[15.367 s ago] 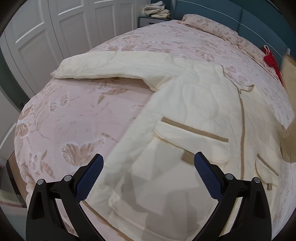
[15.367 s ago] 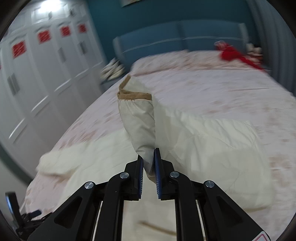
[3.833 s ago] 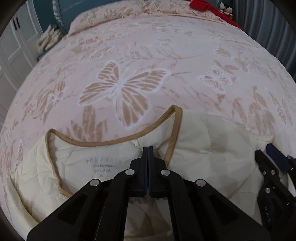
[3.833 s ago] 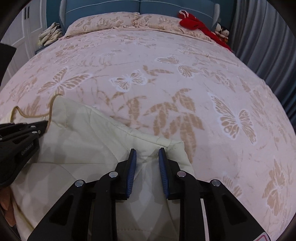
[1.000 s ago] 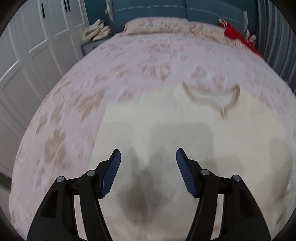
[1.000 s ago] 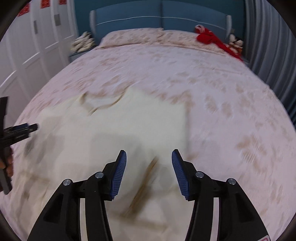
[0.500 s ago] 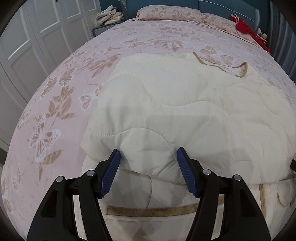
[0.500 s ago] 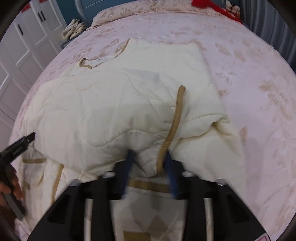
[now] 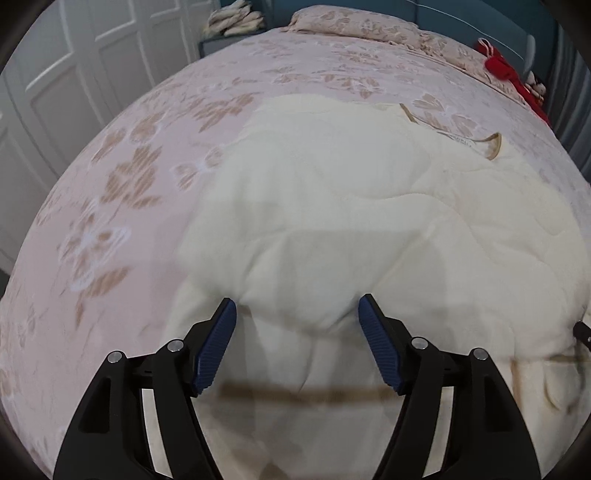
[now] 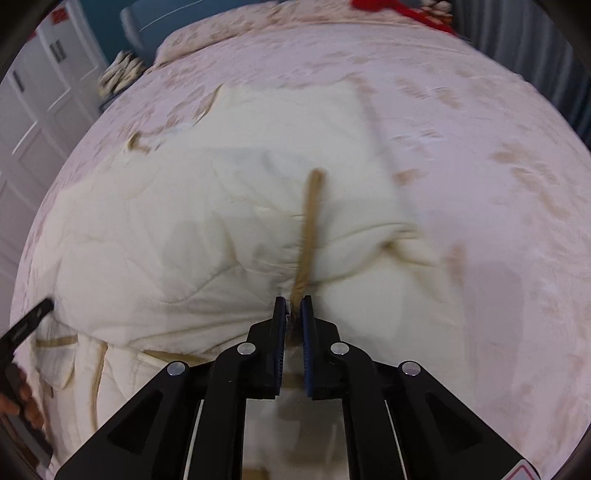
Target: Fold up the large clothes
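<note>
A cream quilted jacket with tan trim (image 9: 351, 206) lies on the bed, partly folded over itself. My left gripper (image 9: 297, 343) is open, its blue pads either side of a bulging fold at the jacket's near edge. In the right wrist view the same jacket (image 10: 207, 206) fills the middle. My right gripper (image 10: 293, 317) is shut on the tan-trimmed cuff (image 10: 308, 229) of a sleeve that lies across the jacket. The left gripper's tip (image 10: 26, 325) shows at the left edge.
The bed has a pink butterfly-patterned cover (image 9: 122, 192). White wardrobe doors (image 9: 74, 74) stand to the left. A folded pile (image 9: 232, 22) sits on a nightstand at the back. A red item (image 9: 506, 74) lies by the pillows. Grey curtains (image 10: 535, 44) hang on the right.
My right gripper has closed on the sleeve cuff. My left gripper stays open at the fold and has shifted slightly.
</note>
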### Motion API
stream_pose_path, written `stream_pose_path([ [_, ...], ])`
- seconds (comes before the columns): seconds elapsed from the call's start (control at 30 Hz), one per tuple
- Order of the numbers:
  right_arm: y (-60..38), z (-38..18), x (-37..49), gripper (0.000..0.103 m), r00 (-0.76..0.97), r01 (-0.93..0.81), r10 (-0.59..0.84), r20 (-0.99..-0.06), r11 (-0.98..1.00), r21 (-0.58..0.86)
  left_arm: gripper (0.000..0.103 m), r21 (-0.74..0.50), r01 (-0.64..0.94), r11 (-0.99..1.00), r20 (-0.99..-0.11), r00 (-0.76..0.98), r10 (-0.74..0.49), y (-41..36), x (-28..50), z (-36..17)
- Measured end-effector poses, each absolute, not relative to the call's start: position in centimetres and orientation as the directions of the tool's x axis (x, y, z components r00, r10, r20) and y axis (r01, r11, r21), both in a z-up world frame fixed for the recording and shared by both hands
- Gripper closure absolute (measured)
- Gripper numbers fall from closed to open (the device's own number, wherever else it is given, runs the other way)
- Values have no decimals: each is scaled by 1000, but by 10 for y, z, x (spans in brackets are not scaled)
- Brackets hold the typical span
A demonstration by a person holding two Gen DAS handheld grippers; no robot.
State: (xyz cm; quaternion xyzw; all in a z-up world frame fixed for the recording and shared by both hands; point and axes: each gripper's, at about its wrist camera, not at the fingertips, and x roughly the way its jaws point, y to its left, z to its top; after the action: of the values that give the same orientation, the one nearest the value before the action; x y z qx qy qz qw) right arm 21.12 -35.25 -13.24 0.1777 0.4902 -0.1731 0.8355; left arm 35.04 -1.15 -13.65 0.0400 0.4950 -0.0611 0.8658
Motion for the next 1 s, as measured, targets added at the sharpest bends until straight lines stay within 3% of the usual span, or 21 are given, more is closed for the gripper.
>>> stream_pose_path([
  [0.17,-359,-88,137,91,467,479,-223,-856,877,33,37,-10,129,992,-858,509,-75,48,303,-108],
  [0.2,-360,-81,118,84,475,473,-218,-853,880,39,37,-37,122,992,-862,498,-94,63,292,-105],
  [0.27,-360,-73,81,60,479,462,-199,-855,885,52,33,-109,106,988,-870,470,-146,92,270,-103],
  [0.3,-359,-73,67,41,480,461,-186,-857,885,66,27,-142,94,985,-872,459,-170,104,260,-104],
  [0.33,-358,-75,48,32,483,459,-160,-861,883,93,22,-182,73,981,-873,447,-195,118,249,-106],
  [0.43,-357,-93,15,32,465,463,-104,-879,875,141,19,-274,1,962,-885,391,-253,144,227,-126],
  [0.57,-368,-130,-10,32,455,535,-16,-890,804,259,19,-343,-76,936,-889,348,-298,154,211,-149],
  [0.67,-370,-152,-12,32,447,571,34,-894,759,314,20,-314,-48,948,-889,366,-276,142,203,-148],
  [0.7,-370,-154,-15,40,463,574,41,-885,747,335,29,-305,-31,952,-892,359,-274,136,202,-148],
  [0.73,-367,-153,-15,65,481,572,42,-876,742,350,47,-293,-7,956,-899,343,-273,130,202,-147],
  [0.77,-365,-151,-15,79,487,568,51,-872,740,361,55,-280,10,960,-905,330,-268,124,202,-145],
  [0.8,-362,-148,-15,91,490,564,78,-868,731,384,71,-291,23,957,-904,322,-282,122,201,-142],
  [0.83,-360,-144,-14,93,495,561,84,-865,729,392,81,-293,31,955,-905,314,-288,120,200,-137],
  [0.93,-348,-122,-14,96,500,522,42,-865,782,340,95,-266,75,961,-901,337,-275,119,195,-115],
  [1.0,-339,-103,-18,97,507,490,18,-862,817,305,96,-254,105,961,-890,363,-275,121,186,-98],
])
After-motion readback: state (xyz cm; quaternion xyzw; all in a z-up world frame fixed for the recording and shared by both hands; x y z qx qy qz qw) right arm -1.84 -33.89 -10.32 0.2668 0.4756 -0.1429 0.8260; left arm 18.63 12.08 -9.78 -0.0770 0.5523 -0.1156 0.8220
